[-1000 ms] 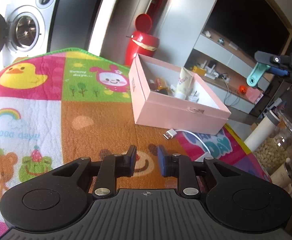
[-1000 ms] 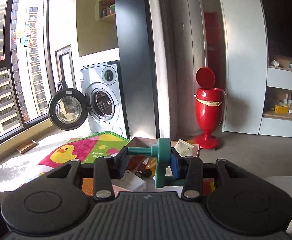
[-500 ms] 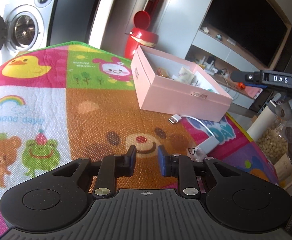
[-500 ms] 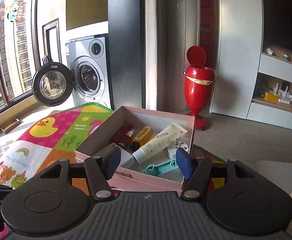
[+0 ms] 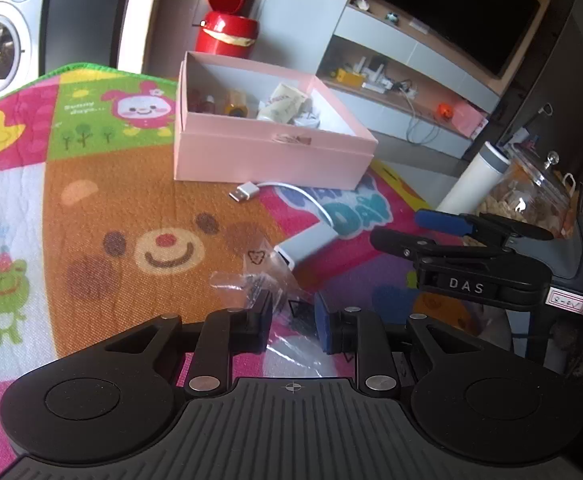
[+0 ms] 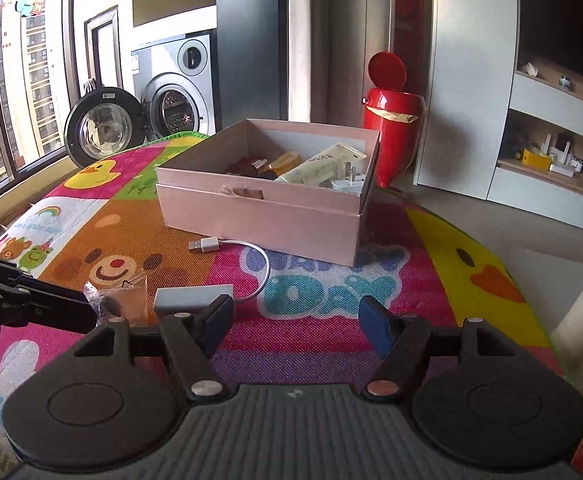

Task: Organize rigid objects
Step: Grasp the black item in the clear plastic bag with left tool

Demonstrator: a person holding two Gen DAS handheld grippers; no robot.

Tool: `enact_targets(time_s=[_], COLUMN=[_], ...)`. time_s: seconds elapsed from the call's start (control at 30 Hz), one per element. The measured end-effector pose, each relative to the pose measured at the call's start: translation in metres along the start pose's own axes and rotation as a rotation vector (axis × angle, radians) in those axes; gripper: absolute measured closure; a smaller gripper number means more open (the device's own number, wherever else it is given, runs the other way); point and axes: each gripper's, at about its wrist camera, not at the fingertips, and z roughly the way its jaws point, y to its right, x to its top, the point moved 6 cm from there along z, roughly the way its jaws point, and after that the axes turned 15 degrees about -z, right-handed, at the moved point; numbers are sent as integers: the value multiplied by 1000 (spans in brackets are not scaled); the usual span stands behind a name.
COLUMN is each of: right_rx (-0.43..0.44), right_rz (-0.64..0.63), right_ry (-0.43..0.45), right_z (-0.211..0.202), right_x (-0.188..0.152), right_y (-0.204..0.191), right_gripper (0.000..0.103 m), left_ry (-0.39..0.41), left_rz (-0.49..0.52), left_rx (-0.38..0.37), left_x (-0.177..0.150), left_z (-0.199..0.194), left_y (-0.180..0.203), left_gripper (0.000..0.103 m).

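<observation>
1. Judging from what lies in the pink box [image 6: 259, 216], we are well into the sorting: a cream tube [image 6: 319, 166], a white plug [image 6: 349, 178] and some small bottles [image 6: 275, 162] already sit inside it
2. We count two things left on the play mat [image 6: 331, 320] in front of the box: a white adapter with its USB cable [image 6: 193, 296], near the box's front wall, and a clear plastic bag [image 5: 267, 280] of small dark parts, farther out from the box than the adapter
3. Our left gripper [image 5: 291, 320] is down at the bag, its jaws a narrow gap apart with the bag's film between them; we see no pinch yet
4. Our right gripper [image 6: 295, 320] hovers empty, jaws spread wide, just short of the adapter on the side away from the box
5. We judge the bag is the step in hand, the adapter and cable after it, and then the mat in front of the box is done
</observation>
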Motion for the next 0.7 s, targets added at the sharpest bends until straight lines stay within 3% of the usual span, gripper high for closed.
enact_targets(time_s=[0.1, 0.27, 0.4, 0.53, 0.7], right_rx=[-19, -18, -15, -21, -40], right_rz=[60, 130, 156, 153, 140], right_ry=[-37, -34, -32, -38, -47], right_z=[12, 14, 13, 14, 15], right_x=[-11, -22, -25, -24, -24], right_y=[7, 11, 14, 13, 10], right_gripper=[33, 29, 28, 28, 28], left_ry=[-62, -8, 40, 85, 151], left_rz=[-66, -130, 14, 167, 183], left_rx=[-14, 65, 114, 156, 238], left_x=[-7, 4, 2, -5, 8], left_z=[4, 22, 34, 31, 19], left_y=[1, 0, 20, 30, 6], left_gripper=[77, 77, 66, 62, 54])
